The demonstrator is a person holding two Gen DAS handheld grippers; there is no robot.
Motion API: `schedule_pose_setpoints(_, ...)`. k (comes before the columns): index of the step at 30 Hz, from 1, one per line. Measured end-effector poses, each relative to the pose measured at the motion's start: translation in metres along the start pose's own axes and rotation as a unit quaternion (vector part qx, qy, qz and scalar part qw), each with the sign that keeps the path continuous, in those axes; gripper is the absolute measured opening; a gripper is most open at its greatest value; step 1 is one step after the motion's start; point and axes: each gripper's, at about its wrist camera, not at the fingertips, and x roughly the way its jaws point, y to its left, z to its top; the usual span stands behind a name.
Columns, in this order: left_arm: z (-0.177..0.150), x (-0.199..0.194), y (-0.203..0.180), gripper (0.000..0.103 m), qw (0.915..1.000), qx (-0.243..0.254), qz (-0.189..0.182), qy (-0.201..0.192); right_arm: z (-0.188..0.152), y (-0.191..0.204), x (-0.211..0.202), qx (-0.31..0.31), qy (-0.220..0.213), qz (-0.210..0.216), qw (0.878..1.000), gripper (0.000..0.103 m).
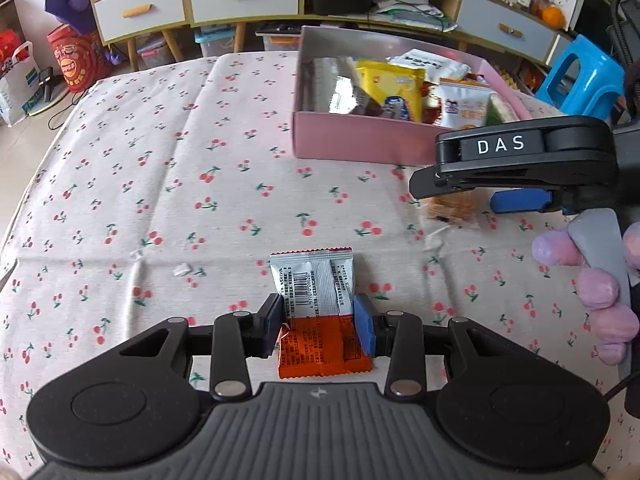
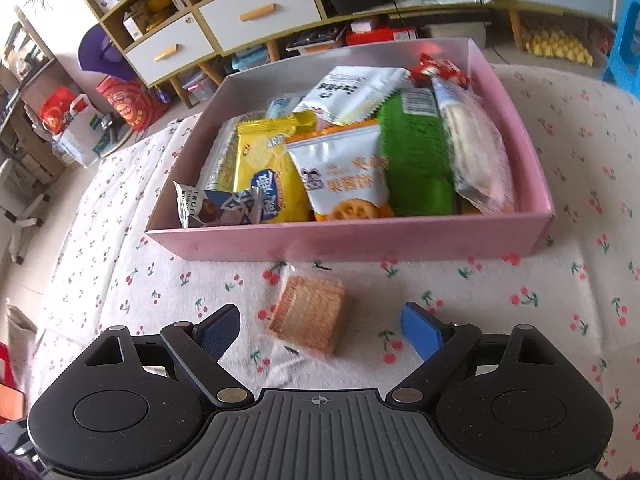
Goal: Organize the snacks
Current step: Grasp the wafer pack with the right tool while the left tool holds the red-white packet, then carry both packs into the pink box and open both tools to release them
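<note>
Here, the left gripper (image 1: pixel 320 326) fingers are pinching the orange-and-silver snack packet (image 1: pixel 320 312) at lower centre; the right gripper (image 2: pixel 320 330) fingers are spreading around the wafer pack (image 2: pixel 307 315). The slick wrapper risks slipping before reaching the pink box (image 2: pixel 352 240).

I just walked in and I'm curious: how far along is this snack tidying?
Mostly done: the pink box already holds many packets. In hand: the left gripper is closed on an orange-and-silver packet lying on the tablecloth. Left: the open right gripper flanks a clear-wrapped biscuit pack, not yet grasped. Both packets are outside the box.
</note>
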Motion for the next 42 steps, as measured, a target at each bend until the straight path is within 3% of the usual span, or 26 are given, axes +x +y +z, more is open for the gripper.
schedule_pose_setpoints(4,-0.001,0.0,0.005,0.036,1.0,-0.007,-0.003,0.003,-0.002,0.008,0.003,-0.012,-0.01,-0.019,1.0,0.089)
schedule_pose_setpoints(6,0.0,0.0,0.007,0.036,0.9999,-0.009,-0.003,0.005,-0.004,0.012,0.002,-0.02,-0.013,-0.034,0.999,0.08)
schedule_pose_setpoints(8,0.001,0.001,0.008,0.036,0.9999,-0.011,-0.004,0.006,-0.005,0.016,0.0,-0.034,-0.017,-0.054,0.998,0.048)
schedule_pose_setpoints(10,0.001,0.001,0.009,0.036,0.9999,-0.013,-0.004,0.007,-0.005,0.016,-0.001,-0.036,-0.014,-0.049,0.998,0.033)
schedule_pose_setpoints(27,0.015,0.003,0.009,0.036,0.9994,-0.034,-0.007,0.004,-0.007,-0.027,-0.035,0.013,0.025,-0.022,0.999,0.033)
schedule_pose_setpoints(37,0.042,-0.012,0.002,0.036,0.9963,-0.071,-0.026,-0.041,0.015,-0.055,-0.075,0.061,-0.022,0.006,0.998,0.033)
schedule_pose_setpoints(42,0.068,-0.013,-0.008,0.036,0.9966,-0.057,-0.019,-0.057,0.034,-0.071,-0.075,0.099,-0.056,0.036,0.993,0.033)
